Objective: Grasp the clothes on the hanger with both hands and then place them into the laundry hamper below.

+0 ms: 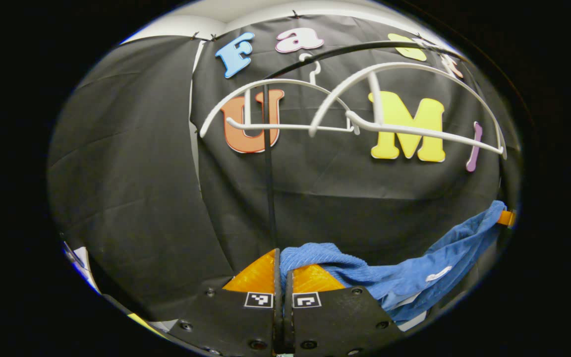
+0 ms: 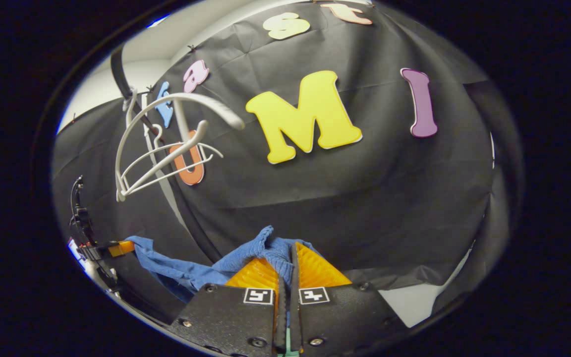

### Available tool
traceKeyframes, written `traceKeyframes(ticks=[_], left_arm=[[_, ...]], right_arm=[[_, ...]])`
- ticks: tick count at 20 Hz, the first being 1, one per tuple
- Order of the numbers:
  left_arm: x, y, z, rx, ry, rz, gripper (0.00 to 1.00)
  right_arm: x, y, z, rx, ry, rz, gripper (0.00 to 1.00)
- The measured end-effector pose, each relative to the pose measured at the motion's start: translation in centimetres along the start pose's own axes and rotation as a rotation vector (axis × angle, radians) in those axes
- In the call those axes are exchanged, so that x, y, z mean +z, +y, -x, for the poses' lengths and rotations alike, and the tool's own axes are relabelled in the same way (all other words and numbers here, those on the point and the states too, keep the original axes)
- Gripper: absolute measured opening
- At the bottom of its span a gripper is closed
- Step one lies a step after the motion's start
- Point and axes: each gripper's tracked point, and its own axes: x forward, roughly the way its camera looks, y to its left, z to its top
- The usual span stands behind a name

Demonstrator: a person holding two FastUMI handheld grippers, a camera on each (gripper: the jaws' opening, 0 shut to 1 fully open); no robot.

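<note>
Below the bare white hangers [image 1: 355, 124] | blue garment [image 1: 414, 277] is slung between both tongs, off the rack | left tongs [image 1: 283, 270] pinched shut on one end, right tongs [image 2: 288, 265] on the other | grab looks done, hamper drop is left, hamper can't be spotted
</note>
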Motion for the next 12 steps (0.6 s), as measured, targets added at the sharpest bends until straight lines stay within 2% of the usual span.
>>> traceKeyframes(ticks=[4,7,9,12], left_arm=[[-0.5,-2.6,1.7,-0.046,-0.001,-0.022,0.00],[-1.3,-5.1,2.9,-0.098,0.001,-0.094,0.00],[-1.5,-6.8,3.9,-0.148,-0.002,-0.128,0.00],[-1.8,-9.4,5.4,-0.241,0.004,-0.123,0.00]], right_arm=[[-1.2,4.2,0.8,0.057,0.016,0.026,0.06],[-2.1,8.3,2.0,0.109,0.024,0.041,0.06],[-3.1,11.0,2.8,0.143,0.035,0.057,0.06],[-4.3,14.7,3.1,0.186,0.060,0.075,0.06]])
